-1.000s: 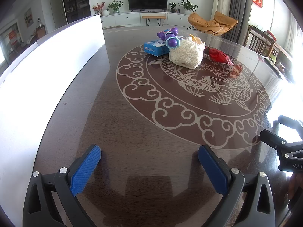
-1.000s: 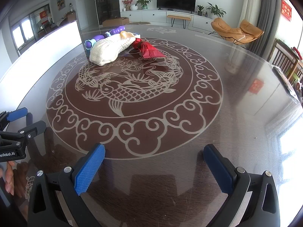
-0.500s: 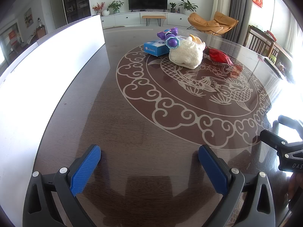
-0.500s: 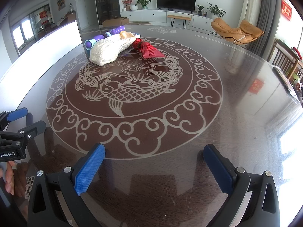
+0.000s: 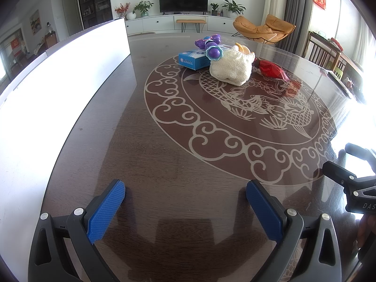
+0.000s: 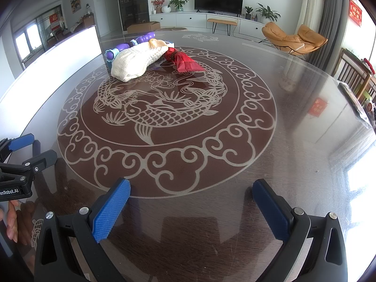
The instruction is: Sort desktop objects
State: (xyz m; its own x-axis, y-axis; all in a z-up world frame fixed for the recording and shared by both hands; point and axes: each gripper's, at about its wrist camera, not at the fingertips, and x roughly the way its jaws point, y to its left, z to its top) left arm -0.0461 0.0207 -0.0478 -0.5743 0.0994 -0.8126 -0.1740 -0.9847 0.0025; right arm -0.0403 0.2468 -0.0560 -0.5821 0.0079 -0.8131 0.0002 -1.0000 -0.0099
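A small pile lies at the far side of the round table: a cream knitted pouch (image 5: 231, 71) (image 6: 136, 61), a blue box (image 5: 193, 60), a purple toy (image 5: 210, 47) (image 6: 131, 44) lying on the box, and a red foil packet (image 5: 272, 69) (image 6: 184, 61). My left gripper (image 5: 185, 202) is open and empty, low over the near table edge, far from the pile. My right gripper (image 6: 191, 204) is open and empty, also near the front edge. Each gripper shows at the side of the other's view.
A long white panel (image 5: 58, 75) stands along the table's left side. The dark glass tabletop (image 6: 293, 117) has a fish pattern in its middle. Wooden chairs (image 5: 329, 54) stand beyond the right edge.
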